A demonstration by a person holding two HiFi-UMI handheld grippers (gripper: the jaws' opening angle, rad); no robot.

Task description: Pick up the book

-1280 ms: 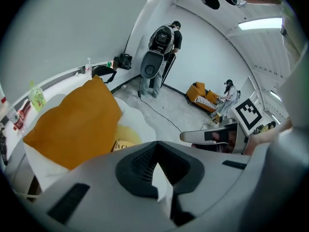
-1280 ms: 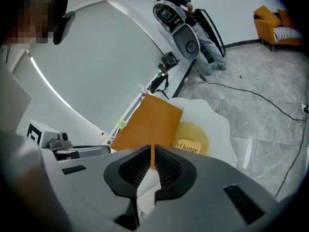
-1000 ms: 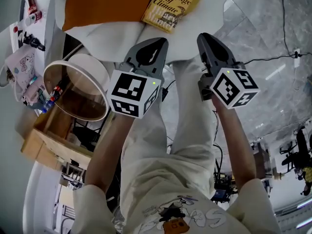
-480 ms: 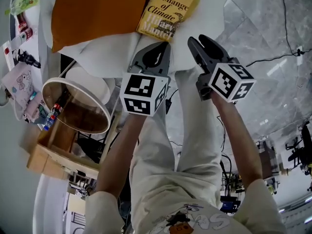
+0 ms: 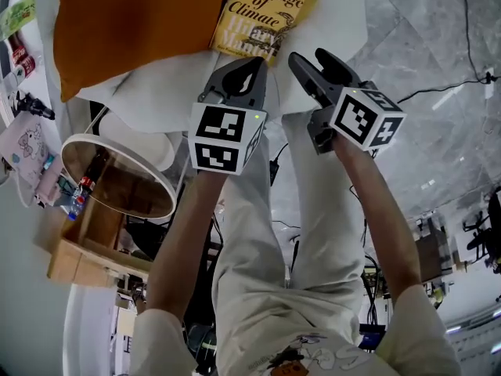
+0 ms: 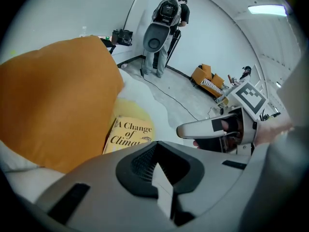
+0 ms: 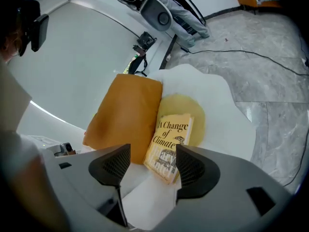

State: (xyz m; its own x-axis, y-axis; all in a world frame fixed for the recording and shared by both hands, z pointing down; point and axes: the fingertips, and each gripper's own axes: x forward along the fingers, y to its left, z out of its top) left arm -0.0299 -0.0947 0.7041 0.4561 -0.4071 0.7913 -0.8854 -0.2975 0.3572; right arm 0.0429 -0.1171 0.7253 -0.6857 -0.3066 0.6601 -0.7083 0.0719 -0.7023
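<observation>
On the white cloth (image 5: 160,92), the book (image 5: 258,18) is laid flat beside an orange cushion (image 5: 141,22), left tool (image 5: 252,65) is held closed and empty, right tool (image 5: 308,56) jaws just opening wide, nothing gripped, both kept short of the book.

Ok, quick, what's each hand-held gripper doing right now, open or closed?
Left hand-held gripper: closed, empty.
Right hand-held gripper: open, jaws have just been opening, nothing between them.

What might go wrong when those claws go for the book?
The book lies beside the orange cushion, so the right claw, which has just been opening and holds nothing, may slide it away or bump the cushion. It may also pinch the white cloth underneath.
</observation>
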